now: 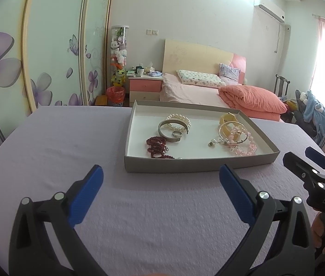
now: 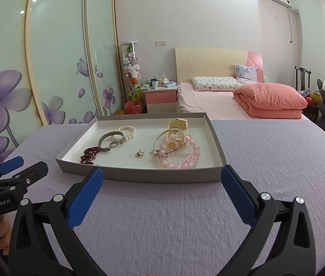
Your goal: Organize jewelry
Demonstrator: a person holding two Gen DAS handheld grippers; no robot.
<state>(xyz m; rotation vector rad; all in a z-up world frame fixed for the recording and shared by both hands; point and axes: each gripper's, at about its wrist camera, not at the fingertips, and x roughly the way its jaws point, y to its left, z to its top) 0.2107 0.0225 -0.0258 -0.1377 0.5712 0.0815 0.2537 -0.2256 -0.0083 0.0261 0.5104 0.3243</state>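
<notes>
I hold my left claw (image 1: 161,193) and right claw (image 2: 161,195) level and low over the cloth (image 2: 185,218), both spread wide and empty, the jewelry tray (image 2: 139,176) lying mid-frame just beyond their tips.

The tray's (image 1: 199,163) near wall hides part of the dark red beads (image 1: 156,146) (left wrist view).

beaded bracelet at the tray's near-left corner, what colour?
Dark red bracelet, bunched up in the tray; clearest in the left wrist view.
</notes>
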